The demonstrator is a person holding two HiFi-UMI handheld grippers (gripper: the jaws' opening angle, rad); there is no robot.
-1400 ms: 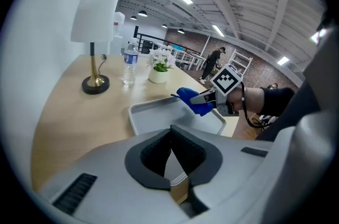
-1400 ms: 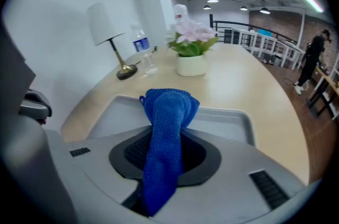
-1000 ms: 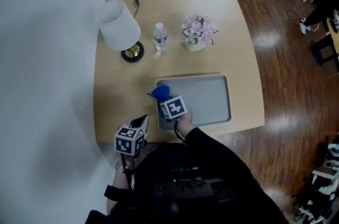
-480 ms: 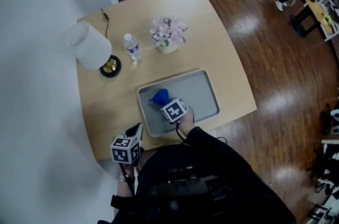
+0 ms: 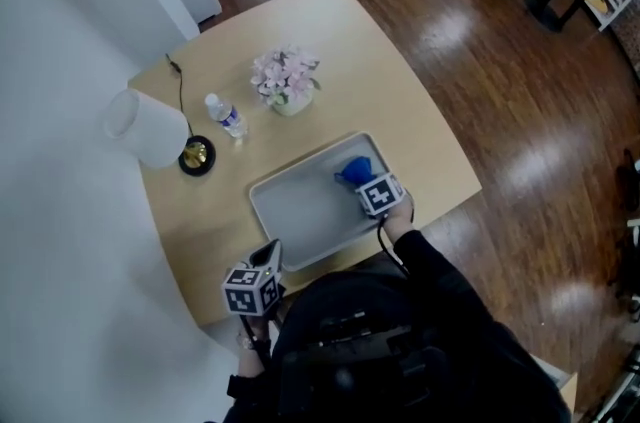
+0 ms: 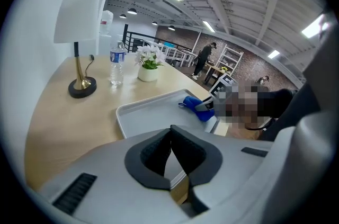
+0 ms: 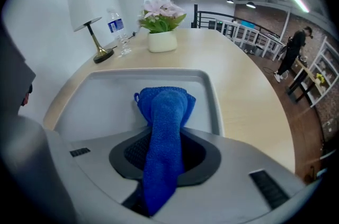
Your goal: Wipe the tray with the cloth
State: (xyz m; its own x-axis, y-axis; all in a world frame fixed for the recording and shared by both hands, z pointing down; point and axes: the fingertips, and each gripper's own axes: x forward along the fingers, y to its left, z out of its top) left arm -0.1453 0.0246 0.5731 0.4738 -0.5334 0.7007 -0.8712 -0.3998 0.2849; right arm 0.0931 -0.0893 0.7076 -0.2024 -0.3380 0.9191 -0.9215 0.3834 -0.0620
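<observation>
A grey tray (image 5: 300,211) lies near the front edge of the wooden table (image 5: 400,111). My right gripper (image 5: 366,183) is shut on a blue cloth (image 5: 354,172) and holds it down on the tray's right end. In the right gripper view the cloth (image 7: 164,112) runs out between the jaws onto the tray (image 7: 95,106), bunched at its far end. My left gripper (image 5: 270,255) hovers at the tray's near left corner, shut with nothing in it. The left gripper view takes in the tray (image 6: 143,114) and the cloth (image 6: 198,110) beyond the closed jaws.
At the back of the table stand a white lamp (image 5: 148,131), a water bottle (image 5: 226,117) and a pot of pale flowers (image 5: 285,79). Wooden floor (image 5: 520,131) surrounds the table on the right. White wall (image 5: 60,161) rises to the left.
My right gripper has dragged the cloth from the tray's left end to its right end. The left gripper has shifted only a little by the near edge. The head view has swung round.
</observation>
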